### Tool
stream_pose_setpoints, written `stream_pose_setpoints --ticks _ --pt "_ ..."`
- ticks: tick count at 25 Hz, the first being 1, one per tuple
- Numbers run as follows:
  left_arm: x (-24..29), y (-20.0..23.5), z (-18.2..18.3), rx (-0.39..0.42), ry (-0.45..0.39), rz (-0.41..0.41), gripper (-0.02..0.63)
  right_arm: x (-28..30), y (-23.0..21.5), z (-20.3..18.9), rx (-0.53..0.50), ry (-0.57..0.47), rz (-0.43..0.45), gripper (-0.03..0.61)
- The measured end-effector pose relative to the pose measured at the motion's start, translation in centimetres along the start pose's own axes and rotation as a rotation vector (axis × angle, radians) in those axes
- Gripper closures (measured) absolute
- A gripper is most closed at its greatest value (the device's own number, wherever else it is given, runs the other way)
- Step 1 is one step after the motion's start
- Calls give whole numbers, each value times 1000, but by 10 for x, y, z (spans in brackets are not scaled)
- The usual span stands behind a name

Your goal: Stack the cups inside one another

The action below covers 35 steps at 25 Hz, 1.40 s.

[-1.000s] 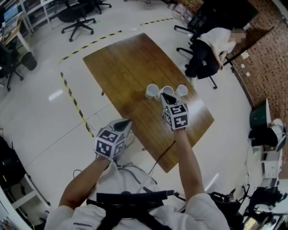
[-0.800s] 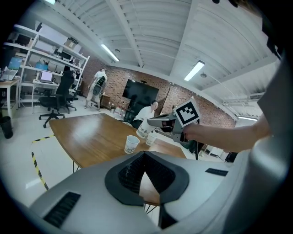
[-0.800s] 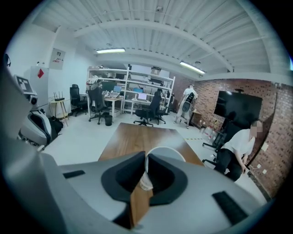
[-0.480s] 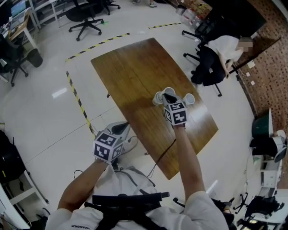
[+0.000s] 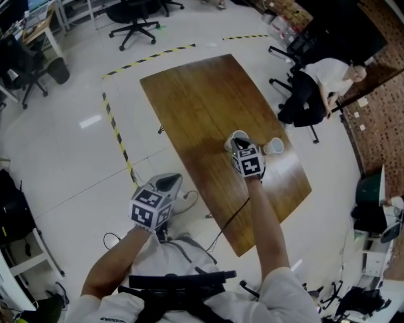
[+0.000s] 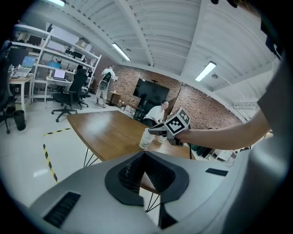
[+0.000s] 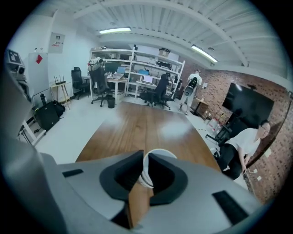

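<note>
On the brown table (image 5: pixel 189 94) a white cup (image 5: pixel 238 134) stands nested in a second cup, seen as one tall stack (image 6: pixel 145 138) in the left gripper view. My right gripper (image 5: pixel 235 142) points down at it, one jaw inside the rim (image 7: pixel 158 153) and one outside. Its jaws have just been opening, and the cup wall is still between them, loose. A third cup (image 5: pixel 273 146) stands apart to the right. My left gripper (image 5: pixel 166 183) hangs off the table's left edge, shut and empty.
Yellow-black tape (image 5: pixel 117 129) marks the floor left of the table. Office chairs (image 5: pixel 136 16) stand at the far side, and a seated person (image 5: pixel 322 82) is at the right. A cable (image 5: pixel 230 217) hangs by the table's near edge.
Three cups stood apart in a row; now the middle one sits in the left one. My right gripper came down with it. The left gripper shifted slightly.
</note>
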<state>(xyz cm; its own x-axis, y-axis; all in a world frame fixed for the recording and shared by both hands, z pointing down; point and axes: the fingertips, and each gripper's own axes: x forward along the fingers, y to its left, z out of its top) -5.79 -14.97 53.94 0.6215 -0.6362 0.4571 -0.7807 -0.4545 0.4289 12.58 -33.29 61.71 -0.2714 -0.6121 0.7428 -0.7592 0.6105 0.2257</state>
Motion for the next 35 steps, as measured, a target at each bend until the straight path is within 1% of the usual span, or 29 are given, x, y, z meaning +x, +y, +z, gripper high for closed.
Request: stream_pose_setpoints --ticks 3,6,10,13,15,16,20,21,23,25,28,32,35 --pt "-3 6 -2 -2 2 6 621 7 1 -6 -2 22 -10 522" --pt "-4 8 -2 -2 1 6 620 2 2 -4 4 9 -19 520" --pt "-3 6 -2 5 -3 -14 620 -22 6 1 28 -45 -35 520" --pt "2 2 3 8 -12 -33 620 -48 8 3 86 -106 -50 520" --pt "9 -1 6 11 -16 -41 620 -67 7 -3 167 -145 -64 520" --pt "12 -1 7 11 -17 -44 620 -77 7 -8 230 -171 -69 520" --pt "21 -3 10 15 -18 -60 620 -122 10 -41 573 -311 -103 520" --pt "23 -5 12 17 -18 -68 620 -134 11 -51 640 -337 -122 520" --pt "27 -9 14 20 -17 -85 620 -155 14 -71 738 -370 -160 522" --pt "31 -12 16 27 -15 -103 620 -174 14 -87 806 -394 -199 522" --pt "36 -15 22 36 -18 -119 620 -196 9 -102 869 -422 -255 522" --pt "41 -20 28 44 -22 -133 618 -217 2 -115 896 -437 -305 522" --pt "41 -22 27 42 -6 -140 618 -224 4 -123 905 -434 -320 522"
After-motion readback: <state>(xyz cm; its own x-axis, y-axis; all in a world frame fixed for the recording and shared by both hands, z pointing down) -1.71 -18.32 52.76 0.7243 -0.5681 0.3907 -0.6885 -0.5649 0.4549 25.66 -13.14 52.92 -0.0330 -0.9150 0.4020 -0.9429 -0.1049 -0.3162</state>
